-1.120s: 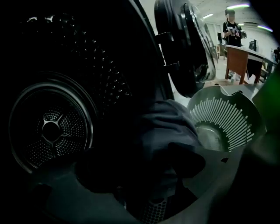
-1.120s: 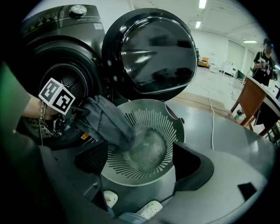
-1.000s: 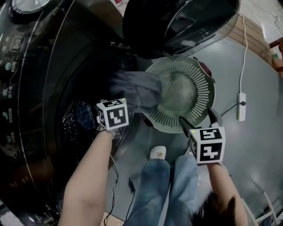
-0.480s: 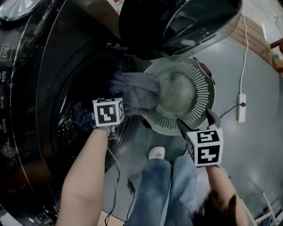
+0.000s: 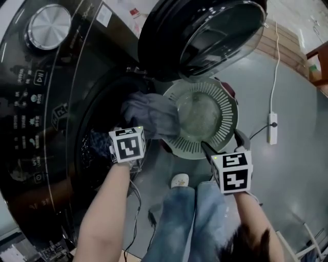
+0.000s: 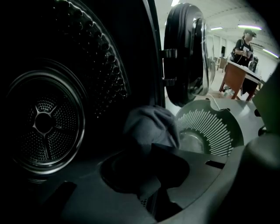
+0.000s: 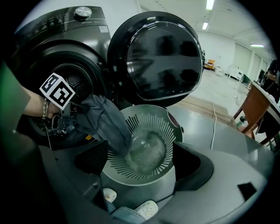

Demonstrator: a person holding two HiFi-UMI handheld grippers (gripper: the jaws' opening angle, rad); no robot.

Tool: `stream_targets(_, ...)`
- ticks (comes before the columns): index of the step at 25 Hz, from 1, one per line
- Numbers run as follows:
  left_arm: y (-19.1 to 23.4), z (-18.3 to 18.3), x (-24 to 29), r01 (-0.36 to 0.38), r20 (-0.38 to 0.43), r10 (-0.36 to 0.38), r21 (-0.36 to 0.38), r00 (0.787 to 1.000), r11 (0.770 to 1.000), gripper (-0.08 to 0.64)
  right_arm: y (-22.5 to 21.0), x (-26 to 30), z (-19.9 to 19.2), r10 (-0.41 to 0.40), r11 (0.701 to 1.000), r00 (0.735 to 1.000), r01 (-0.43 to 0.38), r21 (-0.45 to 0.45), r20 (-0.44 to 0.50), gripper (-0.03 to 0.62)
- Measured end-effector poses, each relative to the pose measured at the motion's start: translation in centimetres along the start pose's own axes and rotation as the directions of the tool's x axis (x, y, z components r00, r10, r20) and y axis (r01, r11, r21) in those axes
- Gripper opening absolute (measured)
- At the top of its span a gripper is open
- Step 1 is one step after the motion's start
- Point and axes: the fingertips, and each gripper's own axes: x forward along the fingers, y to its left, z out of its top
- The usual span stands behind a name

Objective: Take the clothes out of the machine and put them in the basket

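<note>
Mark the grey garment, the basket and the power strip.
grey garment (image 5: 151,113), head view, bunched middle.
basket (image 5: 225,120), head view, slotted right wall.
power strip (image 5: 272,128), head view, middle of its body.

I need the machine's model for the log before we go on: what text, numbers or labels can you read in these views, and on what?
Washer control panel: pale symbols and small print, too small and blurred to read.
White sticker above the panel: unreadable.
Marker cubes: black-and-white square patterns, no words.
Basket and door: no text seen.
</note>
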Motion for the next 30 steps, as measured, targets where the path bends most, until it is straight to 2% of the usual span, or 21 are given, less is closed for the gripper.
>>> stream_targets(5,-0.5,1.0,-3.5,-0.007,0.019,0.008,-0.029,1.0,1.0,0.071,-0.6,-2.5,1.4,-0.01,1.0,1.0,0.009,0.02,0.019,0.459)
stream_targets(13,-3.0,2.5,-7.8,0.02,0.035,-0.018,-0.063,0.999,0.998,0.071,-1.2,-5.9,2.8,-0.026,0.999,0.999,0.024,0.047,0.044,0.457)
stream_targets(19,-4.8,4.8,-11.3,0.055,0.088,-0.05,-0.06,0.995,0.997,0.071,-1.8,-8.0,2.7,-0.046,0.996,0.998,0.042,0.078,0.049,0.457)
stream_targets(30,-7.5,7.5,-15.9,0.14,0.137,-0.124,-0.114,0.983,0.983,0.071,-3.1,-10.5,3.8,-0.087,0.99,0.993,0.076,0.121,0.085,0.457)
